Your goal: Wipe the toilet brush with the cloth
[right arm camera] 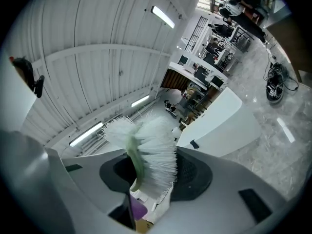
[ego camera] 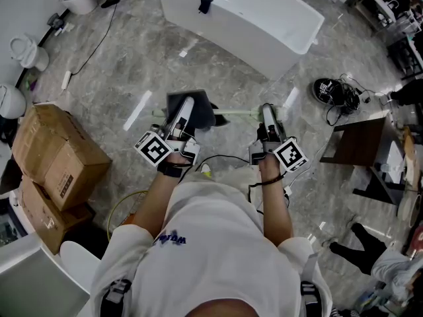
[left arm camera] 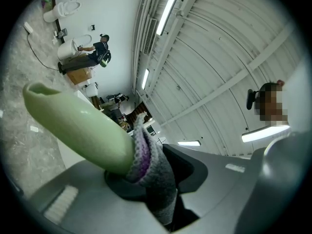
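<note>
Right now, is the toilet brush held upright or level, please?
Level: the toilet brush spans sideways from the cloth in the left gripper to the right gripper.

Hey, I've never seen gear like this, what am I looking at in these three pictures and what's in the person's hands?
No robot here: a person holds a hand-held gripper in each hand. The top-down picture comes from a camera on their head; the other two come from cameras riding on the grippers. The left hand-held gripper pinches a grey cloth against the pale green handle of the toilet brush; the right hand-held gripper clamps its white bristles. On the floor stand cardboard boxes and a white bathtub.
</note>
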`<move>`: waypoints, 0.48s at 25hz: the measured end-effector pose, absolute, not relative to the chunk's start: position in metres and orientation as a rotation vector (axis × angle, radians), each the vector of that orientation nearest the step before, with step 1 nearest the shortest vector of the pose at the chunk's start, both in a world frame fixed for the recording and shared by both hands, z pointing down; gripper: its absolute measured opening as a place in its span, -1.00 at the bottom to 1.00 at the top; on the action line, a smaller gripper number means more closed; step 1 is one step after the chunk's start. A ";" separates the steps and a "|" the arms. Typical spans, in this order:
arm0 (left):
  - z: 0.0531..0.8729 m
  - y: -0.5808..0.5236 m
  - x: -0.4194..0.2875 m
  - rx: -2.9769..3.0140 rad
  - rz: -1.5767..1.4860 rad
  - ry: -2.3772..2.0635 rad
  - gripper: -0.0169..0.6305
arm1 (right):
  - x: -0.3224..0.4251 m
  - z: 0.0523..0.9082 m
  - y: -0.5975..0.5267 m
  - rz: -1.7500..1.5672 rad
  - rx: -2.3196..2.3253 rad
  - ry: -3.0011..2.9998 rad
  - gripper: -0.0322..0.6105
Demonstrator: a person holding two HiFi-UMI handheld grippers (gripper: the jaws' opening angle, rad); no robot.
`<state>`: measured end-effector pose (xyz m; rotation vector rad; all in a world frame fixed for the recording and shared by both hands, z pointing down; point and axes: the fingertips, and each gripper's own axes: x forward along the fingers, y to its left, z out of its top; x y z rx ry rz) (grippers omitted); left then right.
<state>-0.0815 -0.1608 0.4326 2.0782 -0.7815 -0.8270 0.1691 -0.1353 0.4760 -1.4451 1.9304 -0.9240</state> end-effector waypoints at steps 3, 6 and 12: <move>0.435 -0.161 -0.081 2.068 -0.829 -0.784 -0.64 | 0.170 0.474 -0.136 -0.905 -1.448 1.952 -0.37; 0.435 -0.163 -0.084 2.063 -0.834 -0.786 -0.64 | 0.169 0.475 -0.137 -0.912 -1.448 1.946 -0.37; 0.437 -0.165 -0.095 2.039 -0.859 -0.789 -0.62 | 0.167 0.473 -0.139 -0.907 -1.450 1.964 -0.37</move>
